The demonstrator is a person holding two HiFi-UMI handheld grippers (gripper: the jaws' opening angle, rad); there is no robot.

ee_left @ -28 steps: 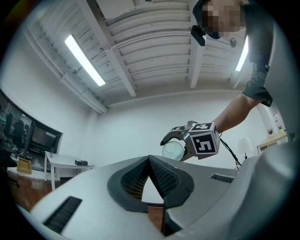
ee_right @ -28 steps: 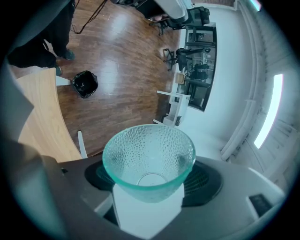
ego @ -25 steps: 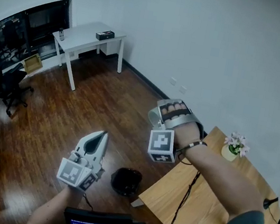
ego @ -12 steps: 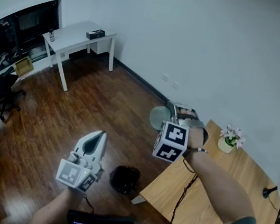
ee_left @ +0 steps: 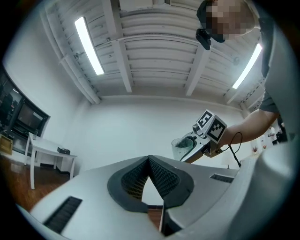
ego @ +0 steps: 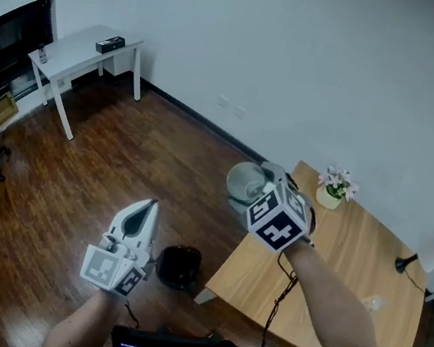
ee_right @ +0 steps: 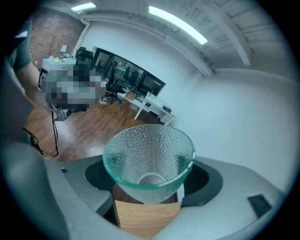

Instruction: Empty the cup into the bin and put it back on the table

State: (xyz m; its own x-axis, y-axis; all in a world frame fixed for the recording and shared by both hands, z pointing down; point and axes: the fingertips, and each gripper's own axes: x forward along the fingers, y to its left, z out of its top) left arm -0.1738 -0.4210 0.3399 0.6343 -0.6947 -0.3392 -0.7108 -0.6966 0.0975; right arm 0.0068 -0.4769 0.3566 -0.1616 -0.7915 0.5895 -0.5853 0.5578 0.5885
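Nearest the person, the left gripper is held up over the dark wood floor. Its jaws are closed tip to tip, with nothing in them. Just past it, the round black bin sits on the floor by a corner of the light brown wooden table.

A bit farther, the right gripper squeezes the clear bumpy glass cup from both sides. The cup is up in the air, near the table's edge.

I think the tipping-out part is done and the step now is putting the cup on the table. Next, the cup needs to be turned mouth up, lowered onto bare wood, and let go gently. It should stay away from the small pot of pink flowers at the far edge.

The right gripper view looks into the cup, and it looks empty. Only the head view shows the bin and a white desk far off.
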